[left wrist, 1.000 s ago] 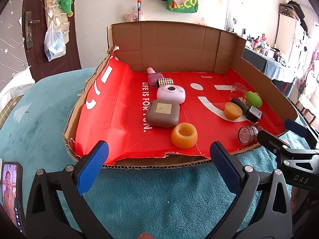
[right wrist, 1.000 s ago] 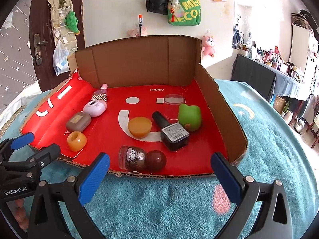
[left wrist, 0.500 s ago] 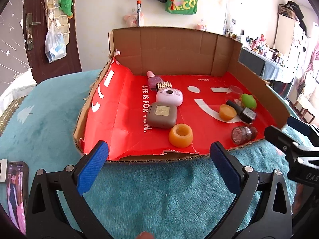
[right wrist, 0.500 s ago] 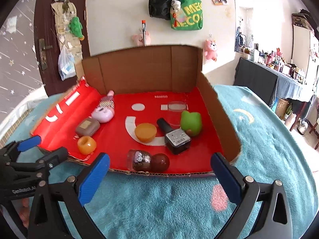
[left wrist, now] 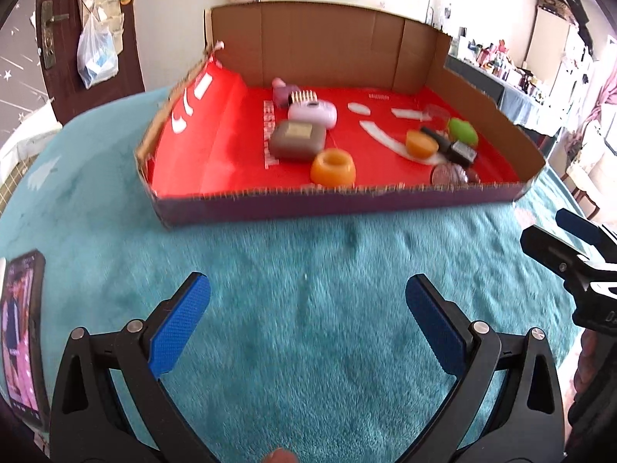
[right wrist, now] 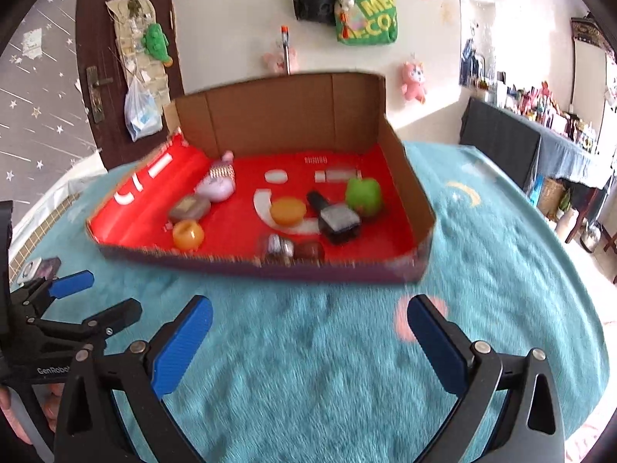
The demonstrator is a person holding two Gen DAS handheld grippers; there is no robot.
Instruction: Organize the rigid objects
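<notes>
Teal blanket (left wrist: 308, 308) bearing the cardboard tray (left wrist: 347, 202), red-lined, its contents unsorted. Both grippers have drawn back from the tray's near edge since a second ago, so far more blanket now lies between them and it; the views are motion-blurred. Left gripper (left wrist: 306, 326) and right gripper (right wrist: 308, 341): fingers wide apart, holding nothing. Within the tray: brown compact (left wrist: 297, 141), black bottle (right wrist: 333, 218), orange ring (left wrist: 332, 168) near the front wall. Judged: no object is secured, sorting not yet resumed

Left tool (left wrist: 306, 308) and right tool (right wrist: 308, 328) hang side by side, both level, fingers spread wide apart, gripping nothing.
</notes>
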